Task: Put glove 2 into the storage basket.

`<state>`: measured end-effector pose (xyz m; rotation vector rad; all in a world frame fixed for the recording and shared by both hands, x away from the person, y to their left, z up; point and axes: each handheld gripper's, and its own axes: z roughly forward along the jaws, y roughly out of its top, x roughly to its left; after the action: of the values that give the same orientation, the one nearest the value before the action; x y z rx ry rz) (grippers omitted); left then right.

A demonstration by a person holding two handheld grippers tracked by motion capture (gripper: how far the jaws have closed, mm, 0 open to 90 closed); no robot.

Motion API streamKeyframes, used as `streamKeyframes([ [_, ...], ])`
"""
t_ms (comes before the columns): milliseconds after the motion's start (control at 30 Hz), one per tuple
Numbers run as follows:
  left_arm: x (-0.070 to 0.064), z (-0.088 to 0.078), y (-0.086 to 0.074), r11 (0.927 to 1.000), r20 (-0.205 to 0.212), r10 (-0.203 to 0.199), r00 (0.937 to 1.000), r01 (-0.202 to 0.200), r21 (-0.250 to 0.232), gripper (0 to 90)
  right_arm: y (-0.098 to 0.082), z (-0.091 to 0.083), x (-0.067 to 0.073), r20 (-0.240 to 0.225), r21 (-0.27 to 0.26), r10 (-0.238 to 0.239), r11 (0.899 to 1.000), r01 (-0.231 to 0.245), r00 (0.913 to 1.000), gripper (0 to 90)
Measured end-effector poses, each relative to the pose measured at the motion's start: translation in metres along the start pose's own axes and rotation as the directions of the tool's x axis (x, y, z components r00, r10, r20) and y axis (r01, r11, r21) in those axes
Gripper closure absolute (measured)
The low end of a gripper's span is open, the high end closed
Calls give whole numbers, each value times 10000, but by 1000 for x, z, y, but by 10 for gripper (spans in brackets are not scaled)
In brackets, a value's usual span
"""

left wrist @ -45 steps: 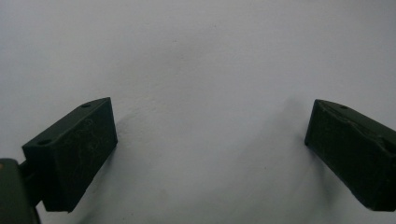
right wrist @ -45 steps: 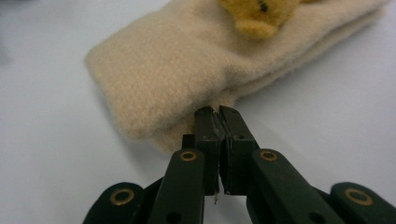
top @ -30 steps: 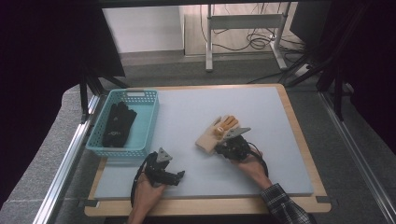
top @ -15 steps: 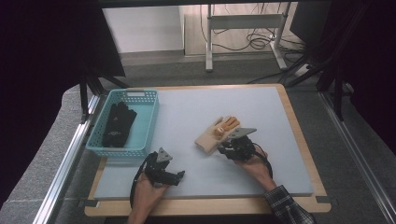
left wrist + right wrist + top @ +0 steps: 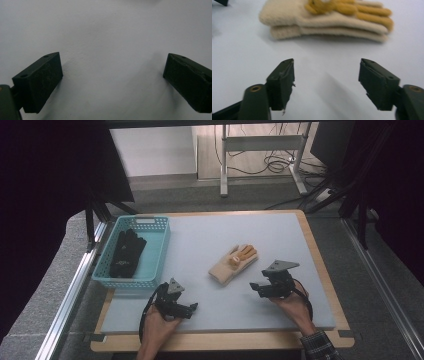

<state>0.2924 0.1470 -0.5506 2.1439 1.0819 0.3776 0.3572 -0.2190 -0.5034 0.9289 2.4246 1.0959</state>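
A pair of cream gloves with yellow fingers [image 5: 232, 263] lies stacked near the middle of the pale mat [image 5: 210, 235]. In the right gripper view the gloves [image 5: 329, 20] lie flat just beyond my jaws. My right gripper [image 5: 256, 288] sits to the right of the gloves, apart from them; its jaws have just been opening and hold nothing [image 5: 325, 82]. My left gripper [image 5: 192, 308] rests near the front edge, open over bare mat [image 5: 112, 75]. A black glove [image 5: 126, 253] lies in the blue basket [image 5: 155, 251].
The blue basket stands at the left side of the wooden-edged board [image 5: 320, 265]. Dark curtains hang at both sides. A metal stand with cables [image 5: 260, 150] is on the floor beyond the table.
My right gripper has let go of the cream gloves and drawn back to the right and toward the front, its jaws now apart. The left gripper has stayed put.
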Motion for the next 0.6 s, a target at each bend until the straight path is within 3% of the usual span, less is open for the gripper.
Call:
streamKeyframes([
  [200,0,0,0,10000,-7,7,10000,-7,-6,24,-17,-10,-11,200,39,478,9988,-479,9987,215],
  [600,0,0,0,10000,4,31,10000,-31,6,25,-44,-11,-18,837,530,540,9969,-585,9950,173],
])
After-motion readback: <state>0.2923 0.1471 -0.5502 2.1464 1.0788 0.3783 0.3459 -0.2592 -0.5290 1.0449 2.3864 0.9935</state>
